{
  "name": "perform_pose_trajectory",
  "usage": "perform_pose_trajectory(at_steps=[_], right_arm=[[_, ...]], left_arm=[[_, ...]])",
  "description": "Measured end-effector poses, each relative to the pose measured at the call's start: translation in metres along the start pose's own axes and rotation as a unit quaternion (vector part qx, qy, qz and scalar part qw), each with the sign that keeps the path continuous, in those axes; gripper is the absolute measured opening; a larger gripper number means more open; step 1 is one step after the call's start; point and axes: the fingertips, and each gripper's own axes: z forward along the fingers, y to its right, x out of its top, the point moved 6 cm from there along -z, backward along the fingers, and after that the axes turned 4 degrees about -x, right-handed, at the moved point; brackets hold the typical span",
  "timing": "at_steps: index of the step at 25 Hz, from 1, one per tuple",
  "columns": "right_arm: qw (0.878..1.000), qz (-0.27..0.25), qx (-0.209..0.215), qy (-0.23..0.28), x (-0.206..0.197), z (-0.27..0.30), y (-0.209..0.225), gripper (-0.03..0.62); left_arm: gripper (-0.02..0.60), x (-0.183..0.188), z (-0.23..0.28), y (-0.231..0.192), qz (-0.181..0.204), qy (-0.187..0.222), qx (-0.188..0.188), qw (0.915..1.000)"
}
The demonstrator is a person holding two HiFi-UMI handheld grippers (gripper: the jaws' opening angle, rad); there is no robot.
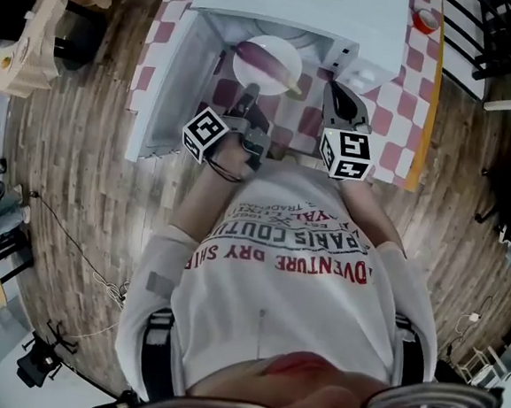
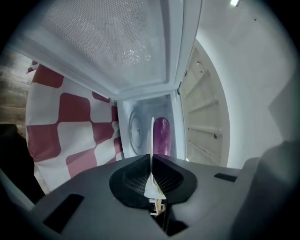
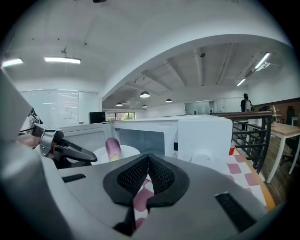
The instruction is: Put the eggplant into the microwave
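A purple eggplant point(image 1: 270, 62) lies on a white plate point(image 1: 249, 69) just in front of the open white microwave point(image 1: 299, 7). My left gripper point(image 1: 250, 92) is shut on the plate's near rim. In the left gripper view the plate point(image 2: 152, 136) shows edge-on between the jaws. Beyond it there are the eggplant point(image 2: 161, 136) and the microwave's cavity point(image 2: 140, 112). My right gripper point(image 1: 335, 90) is shut and empty to the plate's right, near the microwave's control panel point(image 1: 364, 75). The right gripper view shows its jaws point(image 3: 148, 161) closed, with the eggplant point(image 3: 113, 147) and my left gripper point(image 3: 70, 152) off to the left.
The microwave door point(image 1: 172, 85) stands swung open at the left. The microwave rests on a red-and-white checked tablecloth point(image 1: 396, 122). A red cup point(image 1: 424, 20) sits at the back right. A railing point(image 3: 260, 136) runs at the right, and a cardboard box point(image 1: 40, 29) stands on the floor at the left.
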Motion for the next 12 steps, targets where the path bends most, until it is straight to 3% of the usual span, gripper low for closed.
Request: perform_pose_trajectory(at_steps=[4, 12], right_arm=[[1.000, 0.005, 0.017, -0.019, -0.016, 0.008, -0.007, 0.026], [0.998, 0.002, 0.028, -0.053, -0.029, 0.040, -0.008, 0.026]], left_arm=[[0.035, -0.001, 0.005, -0.018, 0.001, 0.008, 0.025, 0.9996], [0.035, 0.016, 0.047, -0.035, -0.018, 0.016, 0.038, 0.9990]])
